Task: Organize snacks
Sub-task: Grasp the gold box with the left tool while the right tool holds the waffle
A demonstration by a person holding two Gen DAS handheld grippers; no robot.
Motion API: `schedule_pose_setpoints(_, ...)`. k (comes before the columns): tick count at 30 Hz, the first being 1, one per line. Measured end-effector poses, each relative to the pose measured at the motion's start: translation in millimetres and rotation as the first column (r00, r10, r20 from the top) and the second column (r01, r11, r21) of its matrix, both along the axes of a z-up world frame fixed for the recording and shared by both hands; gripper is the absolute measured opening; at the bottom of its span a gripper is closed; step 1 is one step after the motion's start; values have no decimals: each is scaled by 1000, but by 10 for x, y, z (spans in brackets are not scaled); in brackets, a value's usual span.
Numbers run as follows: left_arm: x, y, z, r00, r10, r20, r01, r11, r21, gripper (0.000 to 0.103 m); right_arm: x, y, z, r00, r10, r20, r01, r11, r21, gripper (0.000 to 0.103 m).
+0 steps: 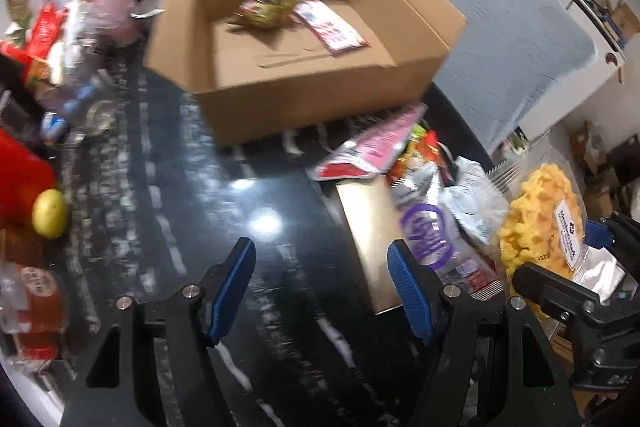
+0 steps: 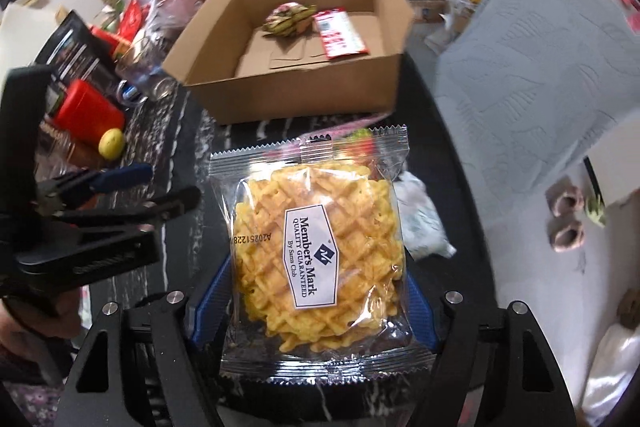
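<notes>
My right gripper [image 2: 316,301] is shut on a clear packet of yellow waffle crisps [image 2: 316,247], its blue pads pressed on both sides, and holds it above the black marble table [image 2: 436,163]. Ahead stands an open cardboard box [image 2: 304,95] holding a crumpled green-pink packet [image 2: 290,19] and a red-white sachet [image 2: 338,35]. My left gripper [image 1: 322,287] is open over bare table with nothing between its blue pads. To its right lies a snack pile: a pink packet [image 1: 380,143], a silver-purple packet [image 1: 428,235] and a gold box [image 1: 368,231].
A lemon [image 1: 50,213] and a red container [image 1: 20,179] sit at the table's left edge among cluttered packets and jars [image 1: 80,27]. A grey quilted chair back [image 1: 508,35] stands to the right of the box. Pink slippers [image 2: 568,219] lie on the floor.
</notes>
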State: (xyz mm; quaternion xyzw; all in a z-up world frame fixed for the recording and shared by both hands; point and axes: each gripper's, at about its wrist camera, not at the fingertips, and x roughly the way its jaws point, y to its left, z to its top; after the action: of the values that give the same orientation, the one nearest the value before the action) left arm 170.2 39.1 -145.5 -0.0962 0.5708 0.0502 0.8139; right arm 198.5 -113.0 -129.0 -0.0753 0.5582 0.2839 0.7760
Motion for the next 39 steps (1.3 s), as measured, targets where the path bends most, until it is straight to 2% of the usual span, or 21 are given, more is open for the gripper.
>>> schedule_pose_setpoints(6, 193, -237, -210, 997, -64, -33, 64, 998, -13, 68, 70, -188, -54, 999, -47, -19, 47, 999, -12, 76)
schedule_pose_setpoints(15, 298, -266, -409, 996, -44, -82, 42, 999, -34, 68, 96, -300, -109, 997, -66, -39, 66, 998, -6, 76)
schedule_pose_setpoints(17, 290, -277, -425, 996, -49, -72, 47, 998, -38, 46, 100, -294, -110, 997, -62, -36, 62, 998, -7, 76)
schedule_pose_setpoints(19, 281, -333, -413, 995, -77, -65, 77, 997, -2, 41, 91, -292, -114, 998, -59, -33, 59, 998, -7, 76)
schedule_pose_setpoints(22, 274, -394, -402, 992, -110, -55, 112, 993, 27, 40, 75, -307, -112, 998, -58, -34, 58, 998, -3, 76)
schedule_pose_setpoints(35, 130, -276, -338, 996, -68, -63, 65, 997, -44, 37, -40, -333, -66, 997, -67, -31, 68, 997, 20, 76)
schedule_pose_setpoints(39, 7, -242, -232, 997, -65, -48, 63, 997, -35, 37, -95, -324, -38, 997, -67, -30, 68, 997, 30, 76)
